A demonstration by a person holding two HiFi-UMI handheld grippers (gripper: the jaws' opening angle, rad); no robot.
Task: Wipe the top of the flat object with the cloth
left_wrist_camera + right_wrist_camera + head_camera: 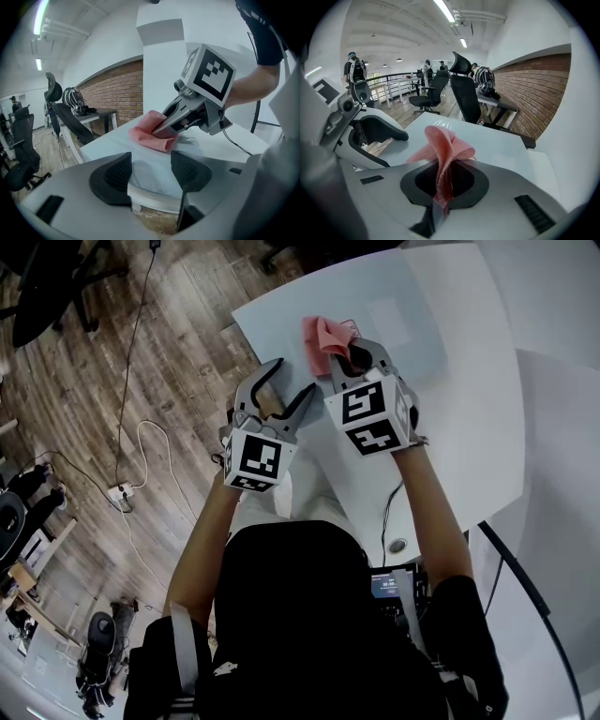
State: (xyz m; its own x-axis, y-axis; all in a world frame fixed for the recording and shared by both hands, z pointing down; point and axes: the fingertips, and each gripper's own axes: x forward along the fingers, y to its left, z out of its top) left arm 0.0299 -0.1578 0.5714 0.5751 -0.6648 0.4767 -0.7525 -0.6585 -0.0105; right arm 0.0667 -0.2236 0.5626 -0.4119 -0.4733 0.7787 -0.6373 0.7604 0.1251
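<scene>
**Pink cloth [323, 341] pinched in right tool [354, 356]**

Head view: the cloth is a crumpled pink mesh bunch over the white bench [459, 390], near its left edge. It sticks out ahead of the right tool's tips. The left tool [291, 385] is just beside it.

Left gripper view: the left tool [150, 173] is spread, with nothing between its jaws. The cloth [152, 137] hangs low over the bench [108, 140].

Right gripper view: the right tool [438, 197] is pressed together on the cloth [445, 145], which fans upward in folds.
</scene>
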